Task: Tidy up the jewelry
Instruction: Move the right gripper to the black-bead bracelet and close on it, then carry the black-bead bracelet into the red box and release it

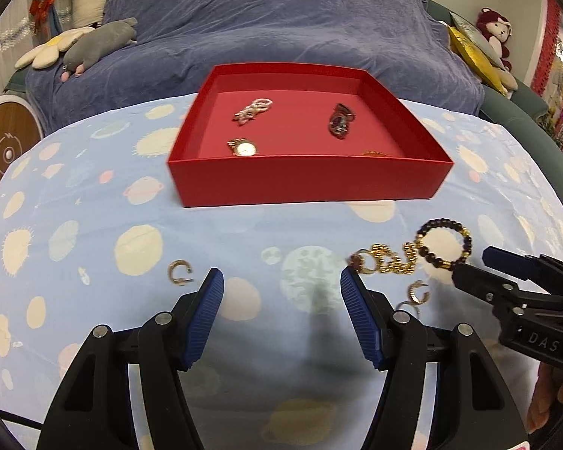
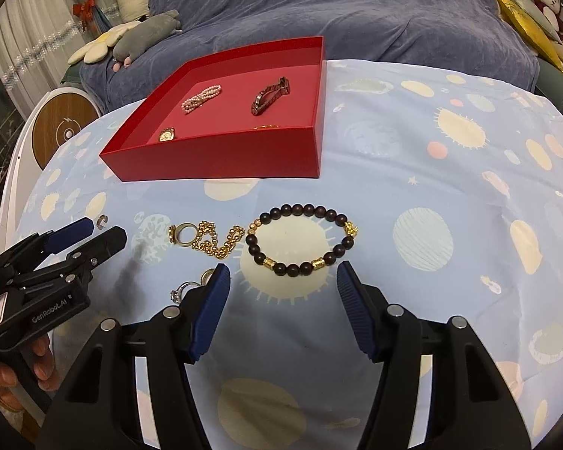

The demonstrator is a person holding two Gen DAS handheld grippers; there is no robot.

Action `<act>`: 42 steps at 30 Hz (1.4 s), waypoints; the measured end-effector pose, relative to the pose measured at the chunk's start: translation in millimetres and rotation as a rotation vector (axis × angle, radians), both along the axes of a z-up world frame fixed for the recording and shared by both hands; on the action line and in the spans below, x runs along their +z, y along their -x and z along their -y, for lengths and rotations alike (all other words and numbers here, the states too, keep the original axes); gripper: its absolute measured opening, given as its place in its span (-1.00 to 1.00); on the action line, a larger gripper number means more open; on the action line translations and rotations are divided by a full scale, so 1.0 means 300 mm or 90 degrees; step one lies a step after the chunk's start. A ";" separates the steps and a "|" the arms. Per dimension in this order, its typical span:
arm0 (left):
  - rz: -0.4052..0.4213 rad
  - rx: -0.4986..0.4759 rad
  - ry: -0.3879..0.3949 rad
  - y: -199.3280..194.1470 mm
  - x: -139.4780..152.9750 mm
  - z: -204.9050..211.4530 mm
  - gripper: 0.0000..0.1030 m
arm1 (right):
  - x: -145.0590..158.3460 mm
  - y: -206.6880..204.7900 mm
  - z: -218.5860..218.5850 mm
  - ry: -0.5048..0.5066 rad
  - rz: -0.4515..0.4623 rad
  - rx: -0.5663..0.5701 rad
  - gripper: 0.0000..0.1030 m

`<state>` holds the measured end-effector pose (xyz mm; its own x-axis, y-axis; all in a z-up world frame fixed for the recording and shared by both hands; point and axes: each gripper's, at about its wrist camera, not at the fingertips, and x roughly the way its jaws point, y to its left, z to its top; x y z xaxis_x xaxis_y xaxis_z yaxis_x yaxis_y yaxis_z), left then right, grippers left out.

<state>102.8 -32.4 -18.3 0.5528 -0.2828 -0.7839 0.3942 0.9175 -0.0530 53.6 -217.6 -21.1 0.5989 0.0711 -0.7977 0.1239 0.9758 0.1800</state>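
Here the bead bracelet (image 2: 302, 240) lies flat on the surface (image 2: 450, 157), touching a gold chain (image 2: 216, 240) and just ahead of the right claw (image 2: 283, 275), which gapes wide and empty. The left claw (image 1: 281, 277) is equally wide, holding nothing. The red box (image 1: 307, 183) sits beyond.

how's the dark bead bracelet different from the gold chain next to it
The dark bead bracelet lies open as a wide round loop; the gold chain is bunched in a small kinked heap. The bracelet's beads are large and dark with a few gold spacers; the chain's are tiny and all gold. Both lie on the tablecloth, outside the red box.
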 end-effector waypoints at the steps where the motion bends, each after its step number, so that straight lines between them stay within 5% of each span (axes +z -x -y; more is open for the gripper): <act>1: -0.001 -0.010 0.003 0.003 0.000 0.025 0.22 | 0.003 0.001 0.007 -0.003 0.002 -0.003 0.12; 7: 0.004 -0.031 0.002 -0.001 -0.021 0.131 0.20 | 0.004 0.004 0.021 -0.003 0.002 -0.007 0.12; 15: 0.002 -0.036 -0.031 -0.038 -0.076 0.163 -0.83 | -0.014 -0.013 0.051 -0.019 -0.007 -0.017 0.03; 23: -0.001 -0.023 -0.018 -0.054 -0.059 0.100 -0.85 | -0.008 -0.042 0.074 -0.017 0.002 -0.033 -0.03; 34: 0.010 0.003 -0.006 -0.048 -0.002 -0.003 -0.85 | -0.046 -0.098 0.089 0.017 -0.009 -0.049 -0.49; 36: 0.013 0.006 -0.004 -0.045 0.009 -0.016 -0.85 | -0.047 -0.098 0.093 0.028 -0.010 -0.054 -0.80; 42: 0.020 0.016 0.002 -0.047 0.042 -0.045 -0.85 | -0.017 -0.079 0.102 0.018 0.007 -0.059 -0.85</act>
